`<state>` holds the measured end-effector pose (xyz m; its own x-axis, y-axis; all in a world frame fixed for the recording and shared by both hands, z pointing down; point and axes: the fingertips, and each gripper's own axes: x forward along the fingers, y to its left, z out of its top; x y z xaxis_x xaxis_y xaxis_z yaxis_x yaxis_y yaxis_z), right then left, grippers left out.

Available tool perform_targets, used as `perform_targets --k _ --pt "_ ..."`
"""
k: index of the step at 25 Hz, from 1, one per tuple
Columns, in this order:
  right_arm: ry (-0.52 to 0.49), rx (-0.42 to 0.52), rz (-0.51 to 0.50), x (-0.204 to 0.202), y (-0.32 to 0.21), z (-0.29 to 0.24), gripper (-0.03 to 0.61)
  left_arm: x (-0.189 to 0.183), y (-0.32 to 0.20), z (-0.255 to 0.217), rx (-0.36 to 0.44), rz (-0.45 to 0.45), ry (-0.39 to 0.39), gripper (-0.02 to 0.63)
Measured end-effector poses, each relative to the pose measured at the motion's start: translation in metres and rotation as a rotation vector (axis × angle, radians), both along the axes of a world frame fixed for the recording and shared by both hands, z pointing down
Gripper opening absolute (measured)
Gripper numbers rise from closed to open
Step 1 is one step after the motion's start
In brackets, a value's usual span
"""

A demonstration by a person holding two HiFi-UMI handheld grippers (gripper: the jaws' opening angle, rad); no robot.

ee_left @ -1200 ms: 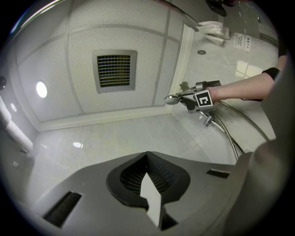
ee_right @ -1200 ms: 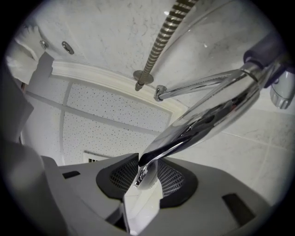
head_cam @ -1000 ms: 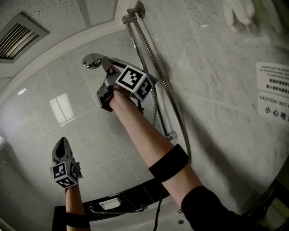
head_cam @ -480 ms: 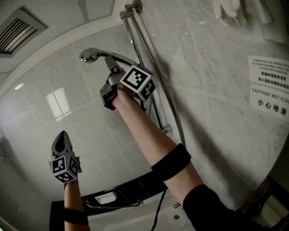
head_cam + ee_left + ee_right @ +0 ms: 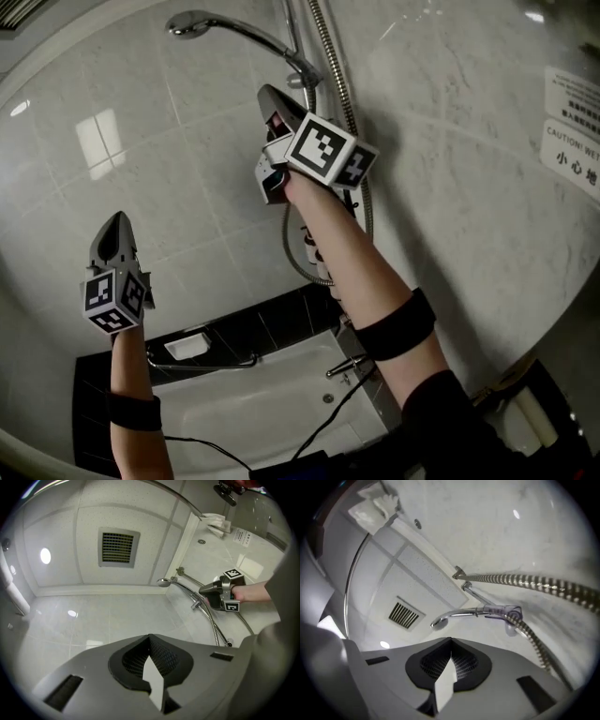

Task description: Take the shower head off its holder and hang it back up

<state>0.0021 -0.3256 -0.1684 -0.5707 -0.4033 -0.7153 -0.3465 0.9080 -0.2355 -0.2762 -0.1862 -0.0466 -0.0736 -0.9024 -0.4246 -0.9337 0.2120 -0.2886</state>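
The right gripper (image 5: 272,98) has been lowered since the earlier frames, where it was seen up at the handle of the shower head (image 5: 192,22); now it is found below the holder (image 5: 305,70), apart from it, with its tip pointing up. Its jaws are seen pressed together in the right gripper view (image 5: 451,641), and nothing is held between them. The left gripper (image 5: 114,230) has also been brought a little lower; it is held up at the left in front of the tiled wall (image 5: 187,187), well apart from the fittings; its jaws are closed too and nothing is gripped in them (image 5: 150,639).

The shower head is hung in the holder on the chrome rail (image 5: 292,28), with its round face at the left end and the handle running to the right into the holder; it is touched by neither gripper. The metal hose (image 5: 342,84) is led down along the rail and is bent into a loop behind the right forearm. Below both arms the bathtub (image 5: 253,394) is seen, with a soap dish (image 5: 187,347) and a grab bar (image 5: 202,364) on the dark band behind it. A ceiling vent (image 5: 117,549) is shown in the left gripper view, and a printed sign (image 5: 572,122) is fixed on the marble wall at the right.
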Motion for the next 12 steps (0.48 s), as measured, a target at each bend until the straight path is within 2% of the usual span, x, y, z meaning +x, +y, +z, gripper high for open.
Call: perform_targets --k 6,12 --pt "0.375 0.035 0.244 -0.012 0.004 0.108 0.0 -0.009 0.0 0.065 -0.079 0.043 0.054 0.006" --pt "0.679 -0.017 0.341 -0.009 0.006 0.247 0.0 -0.024 0.025 0.154 -0.202 0.062 0.136 0.006"
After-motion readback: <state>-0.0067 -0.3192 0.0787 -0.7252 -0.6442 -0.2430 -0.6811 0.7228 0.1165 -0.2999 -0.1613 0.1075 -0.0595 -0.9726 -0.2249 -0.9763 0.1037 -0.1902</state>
